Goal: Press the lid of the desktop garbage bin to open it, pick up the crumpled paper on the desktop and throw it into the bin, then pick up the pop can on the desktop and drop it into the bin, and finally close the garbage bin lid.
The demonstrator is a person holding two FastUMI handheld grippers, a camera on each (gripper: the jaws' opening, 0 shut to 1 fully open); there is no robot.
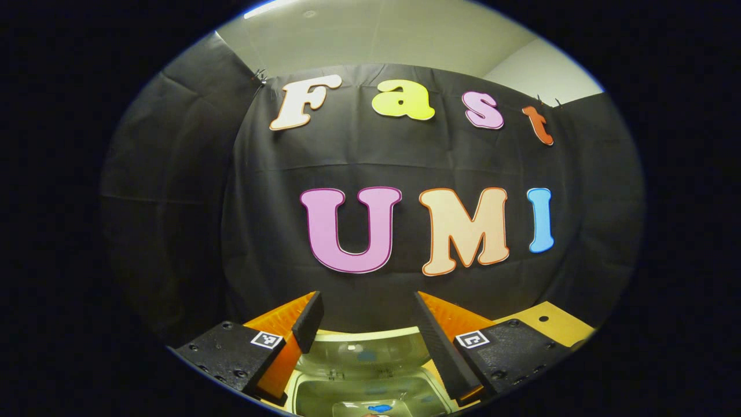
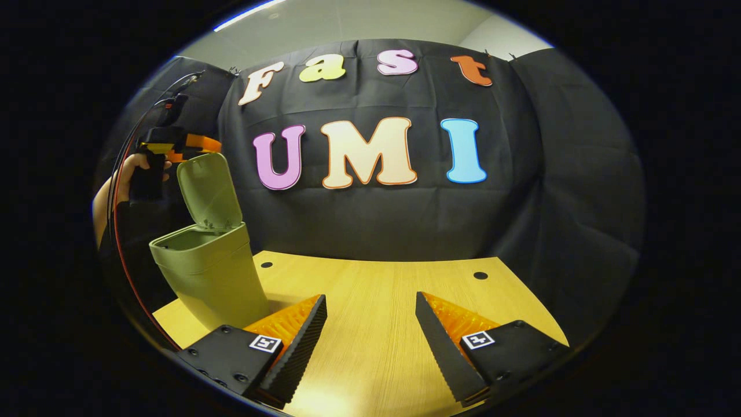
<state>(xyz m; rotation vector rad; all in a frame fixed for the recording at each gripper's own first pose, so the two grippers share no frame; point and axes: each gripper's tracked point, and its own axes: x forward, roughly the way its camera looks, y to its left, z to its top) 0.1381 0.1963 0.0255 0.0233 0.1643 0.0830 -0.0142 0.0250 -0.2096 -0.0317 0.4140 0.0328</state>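
The desktop garbage bin, a pale green plastic tub with a hinged flip lid (image 2: 208, 272), sits on the near-left part of the light wooden tabletop (image 2: 382, 301) with its lid (image 2: 207, 191) standing up, so step one looks done.

The left gripper (image 1: 367, 324) is right above the bin's mouth, fingers spread apart with nothing between them. Looking down past them in the left gripper view, there's the bin's rim and the inside of the bin (image 1: 365, 382), with something bluish and a clear shiny shape at the bottom. Could be the can, could be reflections, honestly can't tell. No way to confirm the paper is in there either.

The right gripper (image 2: 370, 324) hovers low over bare wood, fingers also wide apart and empty.

The right gripper view catches a hand (image 2: 124, 174) holding the other gripper above and behind the open lid. I see no paper or can on the table there, so my guess is both are dropped and only closing the lid is left.
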